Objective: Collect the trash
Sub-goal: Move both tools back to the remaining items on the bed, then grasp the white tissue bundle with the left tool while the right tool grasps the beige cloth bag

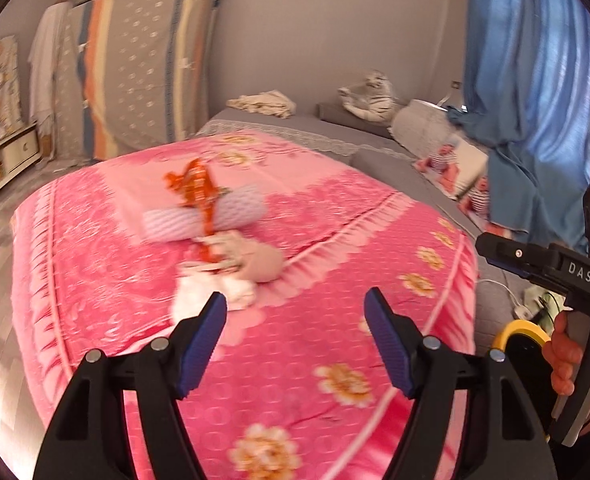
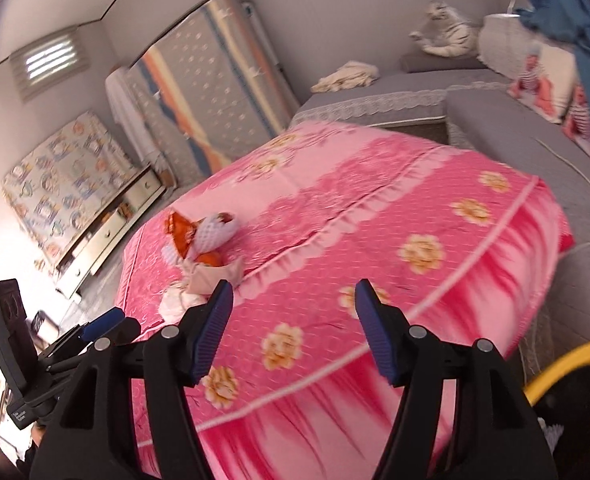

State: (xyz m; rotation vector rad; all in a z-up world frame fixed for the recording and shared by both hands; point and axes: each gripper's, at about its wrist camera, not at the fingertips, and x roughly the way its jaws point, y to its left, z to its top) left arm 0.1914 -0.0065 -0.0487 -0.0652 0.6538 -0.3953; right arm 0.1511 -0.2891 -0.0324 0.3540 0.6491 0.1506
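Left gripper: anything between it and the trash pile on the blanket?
Nothing but bare pink blanket. In the left wrist view, the open left gripper is nearly at the white crumpled tissue, the pile's nearest piece.

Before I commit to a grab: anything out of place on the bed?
Yes: a litter pile on the pink blanket: orange wrapper, white foam sleeve, beige wad, crumpled white tissue. Nothing spilled.
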